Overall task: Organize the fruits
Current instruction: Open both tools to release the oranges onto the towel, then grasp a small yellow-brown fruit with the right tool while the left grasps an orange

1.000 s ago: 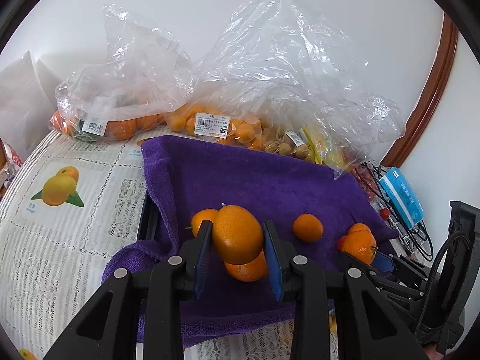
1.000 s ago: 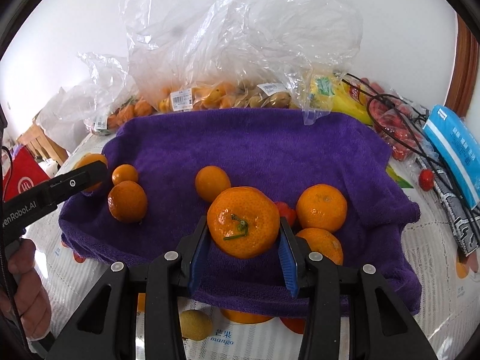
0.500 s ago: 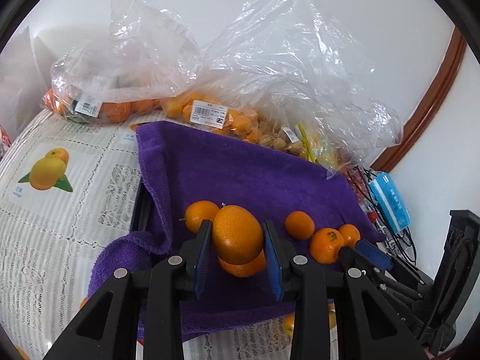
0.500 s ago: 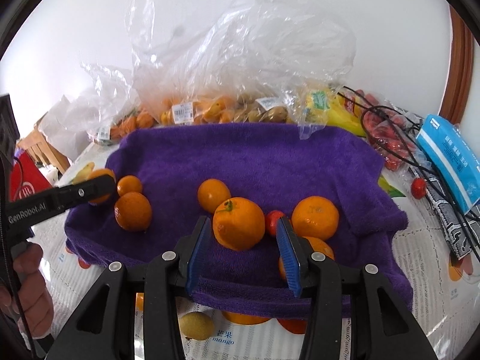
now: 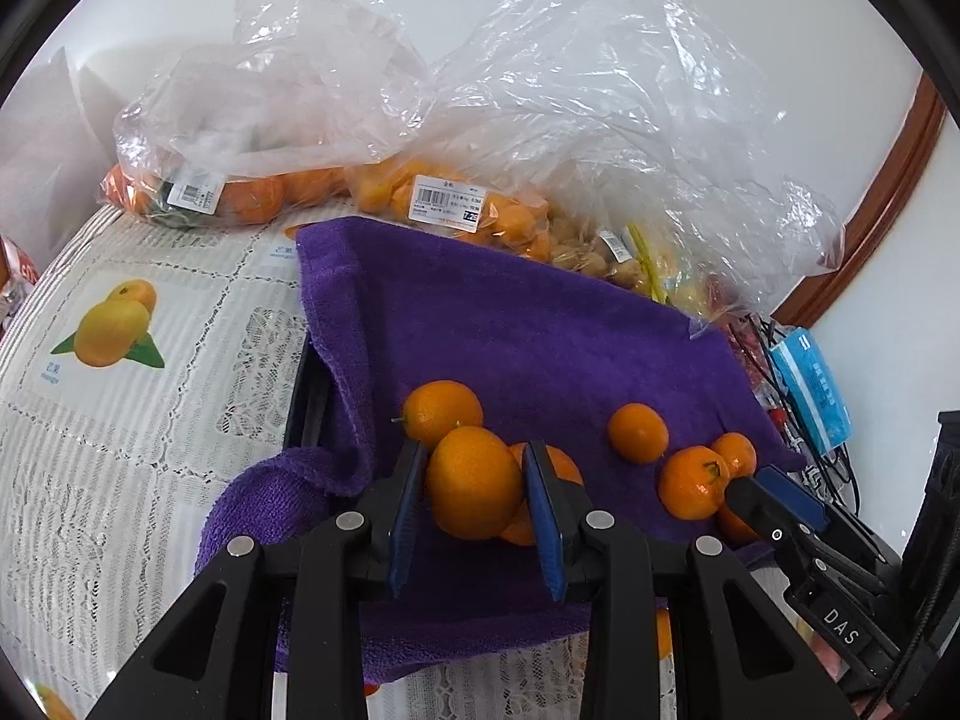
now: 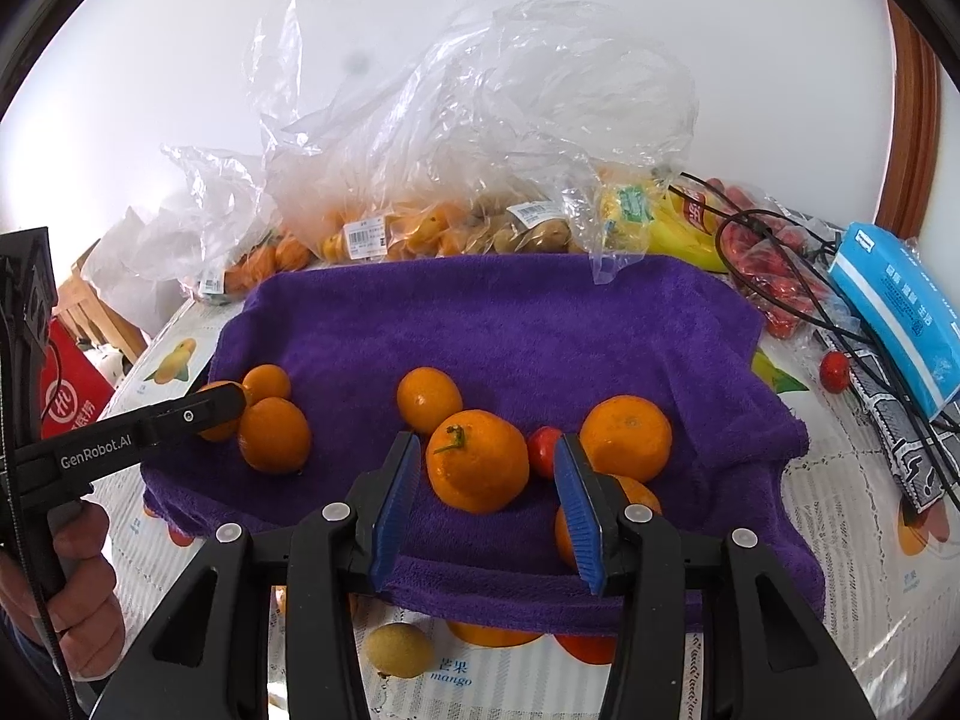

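A purple towel [image 5: 540, 336] [image 6: 540, 324] lies on the table with several oranges on it. My left gripper [image 5: 474, 483] is shut on an orange [image 5: 474, 492] above the towel's near left part, next to two other oranges [image 5: 441, 411]. In the right wrist view the left gripper [image 6: 216, 411] reaches in from the left. My right gripper [image 6: 483, 471] is open; an orange with a green stem [image 6: 477, 459] lies on the towel between its jaws, apart from both pads. A small red fruit [image 6: 543, 450] and another orange [image 6: 624, 444] lie just right of it.
Clear plastic bags of oranges and other fruit [image 5: 456, 204] [image 6: 420, 228] stand along the wall behind the towel. Bananas [image 6: 672, 222], black cables [image 6: 780, 258] and a blue pack [image 6: 900, 306] lie at the right. A yellow-green fruit [image 6: 399, 648] lies on the printed tablecloth [image 5: 150, 360] in front.
My right gripper has opened and let go of the stemmed orange, which now rests on the towel; the gripper pulled back a little. My left gripper still holds its orange and has shifted slightly.
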